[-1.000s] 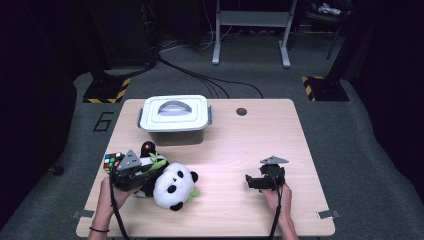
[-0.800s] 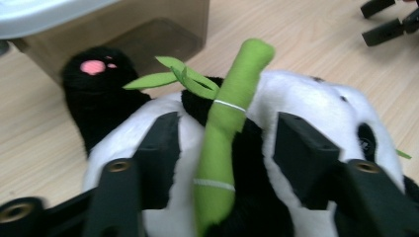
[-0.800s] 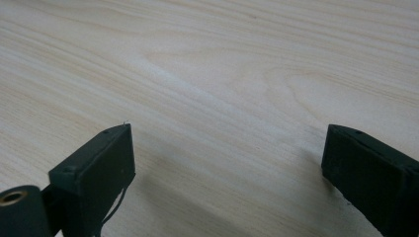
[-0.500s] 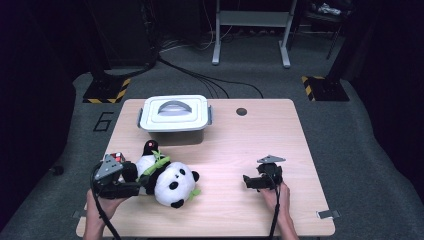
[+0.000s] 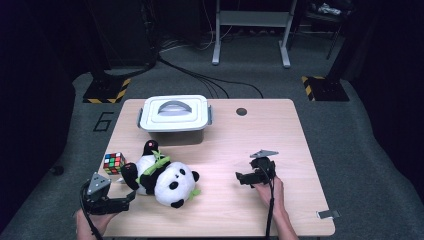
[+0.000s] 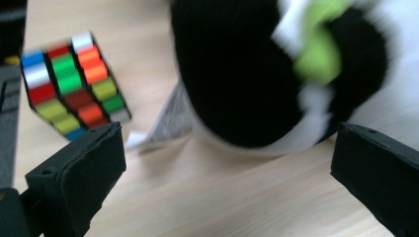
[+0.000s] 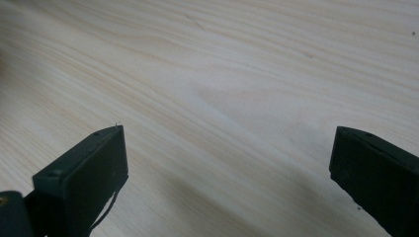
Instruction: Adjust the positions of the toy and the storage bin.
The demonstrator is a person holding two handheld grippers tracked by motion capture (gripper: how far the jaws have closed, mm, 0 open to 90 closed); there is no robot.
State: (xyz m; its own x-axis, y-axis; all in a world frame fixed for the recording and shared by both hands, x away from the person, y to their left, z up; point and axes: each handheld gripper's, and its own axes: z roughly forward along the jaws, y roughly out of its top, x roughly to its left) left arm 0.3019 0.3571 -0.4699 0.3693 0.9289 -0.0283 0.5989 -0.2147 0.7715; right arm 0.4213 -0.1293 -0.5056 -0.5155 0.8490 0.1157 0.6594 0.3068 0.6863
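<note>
At the near left corner of the pale wooden table (image 5: 225, 150), the left gripper (image 5: 131, 198) sits low with its jaws spread wide; they have just been opening, and nothing is between them. Just past its tips, the black-and-white plush panda with green leaf trim (image 5: 162, 175) lies on its side on the tabletop, its black leg and white cloth tag nearest the jaws. The right gripper (image 5: 240, 177), near the right of the table and well apart from the panda, is also wide open over bare wood, holding nothing. A multicoloured puzzle cube (image 5: 113, 163) stands just left of the panda. Farther back rests a white lidded plastic box with a grey handle (image 5: 174, 114).
</note>
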